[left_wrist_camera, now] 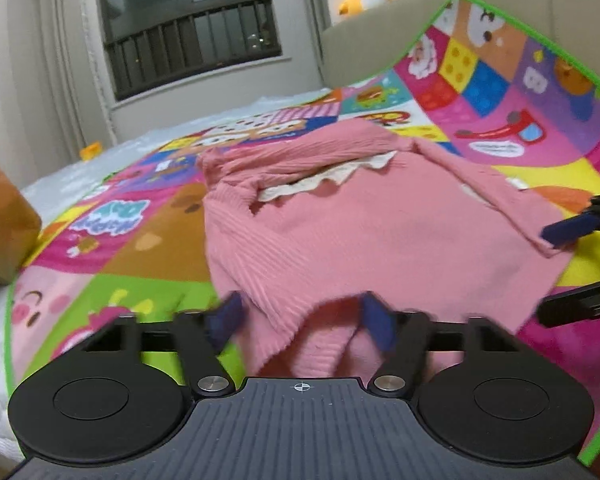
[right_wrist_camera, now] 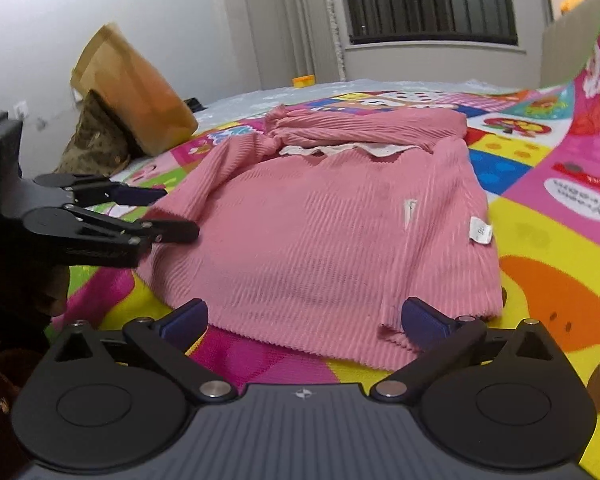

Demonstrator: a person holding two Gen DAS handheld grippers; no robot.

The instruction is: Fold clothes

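The left gripper (left_wrist_camera: 302, 318) has its fingers (left_wrist_camera: 225, 316) spread apart, low in the left wrist view, with a bunched edge of the pink sweater (left_wrist_camera: 340, 220) lying between them; nothing is pinched. The right gripper (right_wrist_camera: 304, 320) is likewise released, its fingers (right_wrist_camera: 422, 320) straddling the near hem of the sweater at the bottom of the right wrist view. In that view the left gripper shows at middle left, its tips just beside a sleeve.

The sweater lies spread on a colourful play mat (right_wrist_camera: 540, 240) in the centre of both views, with a cream scalloped collar (right_wrist_camera: 340, 150) at its far side and a white tag (right_wrist_camera: 480, 232) near its right edge. The mat covers a bed (left_wrist_camera: 80, 172). A brown paper bag (right_wrist_camera: 132, 92) stands at upper left of the right wrist view; I cannot tell what it holds.
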